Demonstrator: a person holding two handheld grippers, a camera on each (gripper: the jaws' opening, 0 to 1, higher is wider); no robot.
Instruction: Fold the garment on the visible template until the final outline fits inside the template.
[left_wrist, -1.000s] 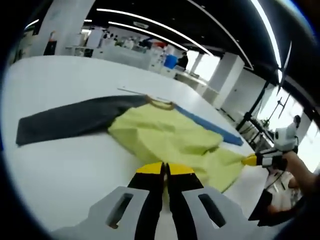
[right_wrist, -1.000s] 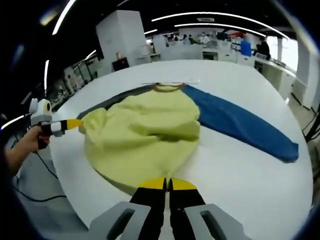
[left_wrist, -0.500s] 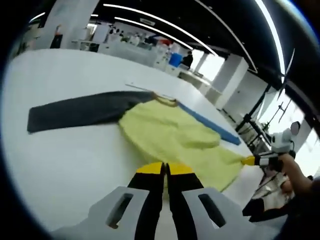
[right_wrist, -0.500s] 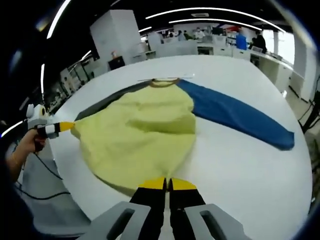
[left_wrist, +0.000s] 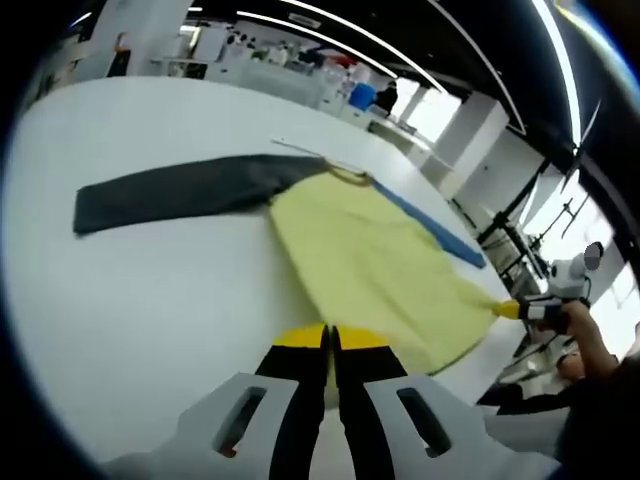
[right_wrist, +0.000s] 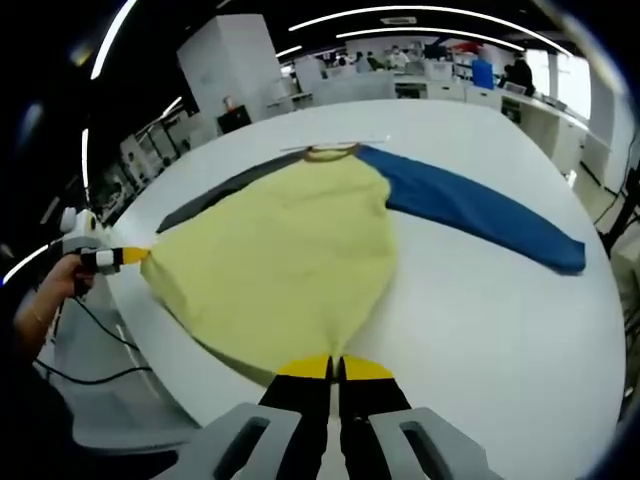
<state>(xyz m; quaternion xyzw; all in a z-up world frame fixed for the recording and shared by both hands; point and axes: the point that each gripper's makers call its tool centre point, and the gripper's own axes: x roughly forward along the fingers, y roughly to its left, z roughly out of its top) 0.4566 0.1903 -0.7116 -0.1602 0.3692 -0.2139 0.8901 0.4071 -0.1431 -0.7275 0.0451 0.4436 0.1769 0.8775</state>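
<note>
**Shirt stretched flat between two closed claws**

Jaws of the left gripper (left_wrist: 330, 338) pressed together on the near hem of the shirt (left_wrist: 375, 265), yellow tips touching, cloth pinched between them. Same on the right gripper (right_wrist: 335, 368): jaws closed on the hem at the opposite corner, no gap between the tips. Seen across from each other too: right claw far off at the edge of the left gripper view, gripping a yellow corner, held by a hand (left_wrist: 578, 325); left claw at the edge of the right gripper view, likewise nipping a corner, with a hand (right_wrist: 45, 300) behind it.

Yellow body pulled taut and smooth, spread over the white table (right_wrist: 500, 320), lower hem at the near table edge. Brown collar (right_wrist: 332, 152) at the far end. Dark grey sleeve (left_wrist: 190, 188) stretched out flat to one side, blue sleeve (right_wrist: 480, 212) to the other, both lying on the table. Thin pale strip just beyond the collar; cannot tell what. Template outline not made out.
</note>
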